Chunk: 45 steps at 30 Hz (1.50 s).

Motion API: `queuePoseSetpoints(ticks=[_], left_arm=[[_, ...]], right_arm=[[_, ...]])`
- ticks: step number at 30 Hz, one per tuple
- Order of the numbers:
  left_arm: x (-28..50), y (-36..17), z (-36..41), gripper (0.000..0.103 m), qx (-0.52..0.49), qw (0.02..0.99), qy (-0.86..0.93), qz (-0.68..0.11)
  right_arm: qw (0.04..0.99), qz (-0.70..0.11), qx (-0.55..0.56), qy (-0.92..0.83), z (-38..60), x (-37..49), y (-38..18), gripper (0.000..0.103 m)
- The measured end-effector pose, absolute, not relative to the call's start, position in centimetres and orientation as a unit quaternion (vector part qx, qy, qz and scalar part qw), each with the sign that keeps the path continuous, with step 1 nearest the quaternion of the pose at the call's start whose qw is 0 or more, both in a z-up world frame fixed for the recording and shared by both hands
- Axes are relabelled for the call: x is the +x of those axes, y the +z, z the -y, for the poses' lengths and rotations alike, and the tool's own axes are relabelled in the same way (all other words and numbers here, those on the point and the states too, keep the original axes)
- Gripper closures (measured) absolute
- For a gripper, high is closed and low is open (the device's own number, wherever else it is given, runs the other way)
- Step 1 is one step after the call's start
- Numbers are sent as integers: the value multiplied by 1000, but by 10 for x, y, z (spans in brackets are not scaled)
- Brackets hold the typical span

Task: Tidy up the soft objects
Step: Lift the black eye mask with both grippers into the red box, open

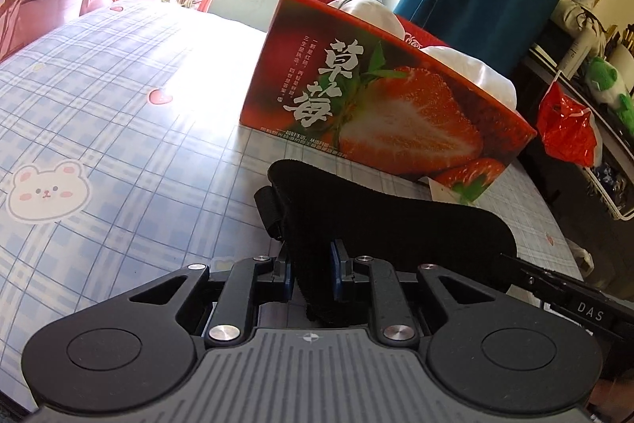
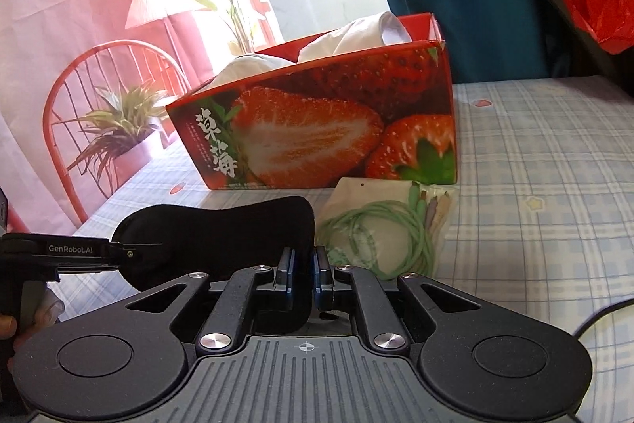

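The checked tablecloth (image 1: 119, 98) covers the whole work surface, and on it stands the red strawberry box (image 2: 317, 129), open at the top, with white cloth (image 2: 368, 30) already bundled inside it, so part of the sorting looks done. In front of the box, near its lower edge, a black padded eye mask (image 1: 380, 221) hangs between the two tools and is not yet in the box. Beside it, on the table just in front of the box, lies a packet with a coiled green cable (image 2: 380, 232), untouched. The left gripper (image 1: 311, 274) is clamped on one end of the mask, and the right gripper (image 2: 304, 274) is pinched tight on the other end. Judging by this, the mask is what remains to be put away.
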<state>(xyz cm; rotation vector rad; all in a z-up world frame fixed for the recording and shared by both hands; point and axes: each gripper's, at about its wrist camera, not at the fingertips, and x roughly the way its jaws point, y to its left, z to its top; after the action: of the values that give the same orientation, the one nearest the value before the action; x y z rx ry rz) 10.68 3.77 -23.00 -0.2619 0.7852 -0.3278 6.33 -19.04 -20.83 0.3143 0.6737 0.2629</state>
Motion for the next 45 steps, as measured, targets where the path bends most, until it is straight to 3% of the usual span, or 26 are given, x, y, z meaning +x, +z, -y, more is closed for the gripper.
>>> queuePoseSetpoints(ticks=[5,7,15,22,31,45], left_arm=[[109,-230,-37,85,-133,904,-159,-375],[105,-223,-38,91,-131,909,-165,-359],[104,-154,-30,92,-79,941,-211,-252],[150,-102,-7,92,-47,951,-227,-204],[242,-68,36,92,-6,954,-204,-218],[306,-117,52,92,13,937,-178,-299]], right_arm=[[923,-330,152,125,191,65,-211,95],[926,-325,149,126,191,66,-205,95],[954,-246,79,150,194,79,-146,95],[967,-204,22,149,204,124,-92,95],[976,-189,-13,109,216,212,-70,95],[971,-229,0,66,220,293,-114,95]])
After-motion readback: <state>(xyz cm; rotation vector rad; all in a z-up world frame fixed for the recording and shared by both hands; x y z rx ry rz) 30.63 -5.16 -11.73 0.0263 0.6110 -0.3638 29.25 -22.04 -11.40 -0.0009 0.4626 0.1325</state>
